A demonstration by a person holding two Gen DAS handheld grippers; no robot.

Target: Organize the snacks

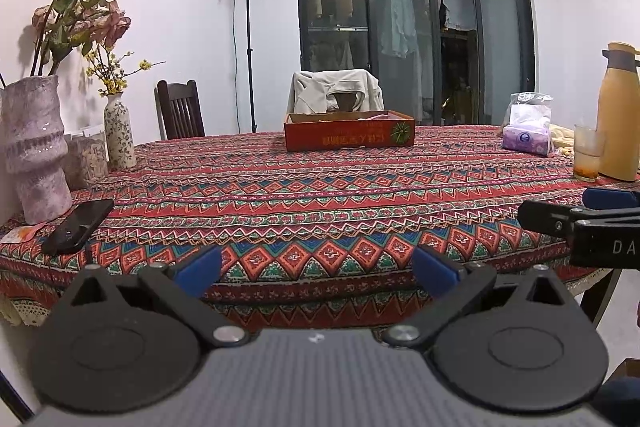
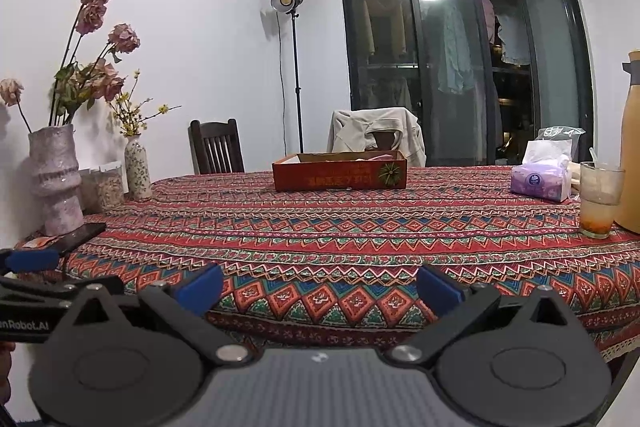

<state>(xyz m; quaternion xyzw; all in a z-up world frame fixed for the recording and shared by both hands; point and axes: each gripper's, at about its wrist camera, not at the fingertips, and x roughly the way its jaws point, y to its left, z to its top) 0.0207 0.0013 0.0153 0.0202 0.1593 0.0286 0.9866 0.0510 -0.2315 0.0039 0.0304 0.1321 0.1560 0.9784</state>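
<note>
A shallow red cardboard box (image 1: 349, 135) sits at the far side of the patterned tablecloth (image 1: 320, 203); it also shows in the right wrist view (image 2: 339, 172), with pale items inside that I cannot make out. My left gripper (image 1: 316, 267) is open and empty at the table's near edge. My right gripper (image 2: 320, 287) is open and empty beside it, also at the near edge. Each gripper shows at the side of the other's view: the right one (image 1: 580, 211) and the left one (image 2: 36, 267).
Two vases with flowers (image 1: 34, 147) and a black phone (image 1: 78, 225) stand at the left. A tissue pack (image 1: 526, 139), a glass (image 1: 588, 153) and a yellow jug (image 1: 618, 115) stand at the right. Chairs (image 1: 180, 109) stand behind the table.
</note>
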